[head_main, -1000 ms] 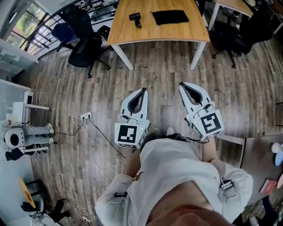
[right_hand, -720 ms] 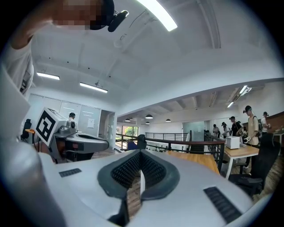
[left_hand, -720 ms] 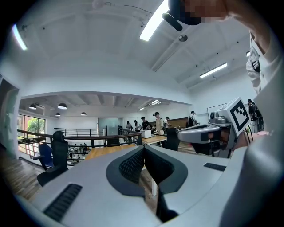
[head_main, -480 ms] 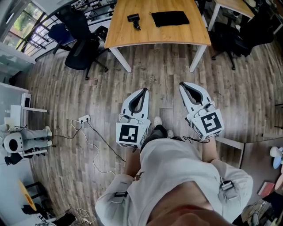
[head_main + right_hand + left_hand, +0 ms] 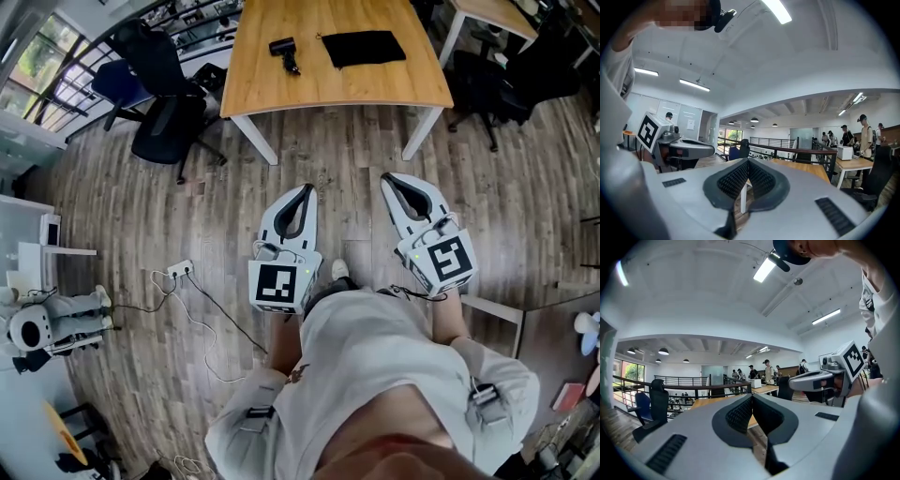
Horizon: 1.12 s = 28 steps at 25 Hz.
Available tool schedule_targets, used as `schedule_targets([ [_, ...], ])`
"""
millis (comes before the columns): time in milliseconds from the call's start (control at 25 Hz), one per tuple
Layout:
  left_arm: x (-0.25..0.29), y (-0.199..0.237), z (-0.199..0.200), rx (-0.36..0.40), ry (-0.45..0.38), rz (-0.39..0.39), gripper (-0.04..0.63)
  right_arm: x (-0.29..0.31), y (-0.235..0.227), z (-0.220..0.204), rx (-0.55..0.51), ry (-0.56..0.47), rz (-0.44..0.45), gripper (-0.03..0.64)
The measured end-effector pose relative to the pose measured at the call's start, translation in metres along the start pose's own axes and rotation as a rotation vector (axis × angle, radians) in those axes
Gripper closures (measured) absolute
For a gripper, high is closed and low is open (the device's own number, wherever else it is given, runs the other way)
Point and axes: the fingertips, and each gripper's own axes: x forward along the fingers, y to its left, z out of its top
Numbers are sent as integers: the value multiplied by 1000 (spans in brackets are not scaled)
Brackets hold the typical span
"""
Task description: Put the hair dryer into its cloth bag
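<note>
A wooden table [image 5: 281, 89] on white legs stands at the top of the head view, across a stretch of wood-plank floor [image 5: 337, 150] from the person. Black office chairs [image 5: 164, 117] and a blue chair [image 5: 114, 80] crowd its left side. More dark chairs [image 5: 511, 70] stand to its right, and a second table [image 5: 487, 11] shows at the upper right corner. On the floor to the left lie a white power strip [image 5: 180, 270] and its thin cables [image 5: 228, 314], with a white machine [image 5: 33, 323] at the far left edge. In the gripper views, people stand around desks far off behind a railing [image 5: 797, 151].

Each gripper's cube bears a black-and-white square marker [image 5: 278, 284]; any other print is too small to read.

The hair dryer [image 5: 284, 49] lies on the tabletop just left of the flat black cloth bag [image 5: 364, 47], the two apart. Both lie well ahead of the left gripper [image 5: 307, 189] and the right gripper [image 5: 384, 178], which are held level, side by side over the floor. Each gripper has its jaws closed together with nothing between them
</note>
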Motion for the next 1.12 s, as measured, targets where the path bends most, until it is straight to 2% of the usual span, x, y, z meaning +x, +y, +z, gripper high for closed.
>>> schedule_targets([
  [320,22,31,-1,-17,-10,-37,577,33,-4,-1,-4,21,-49,597],
  [720,61,39,-6,-29,8,-90,576,49,-30,-9,2,55,-93,597],
  [1120,110,51,-6,-17,31,-37,577,86,-75,-15,20,34,-31,597],
])
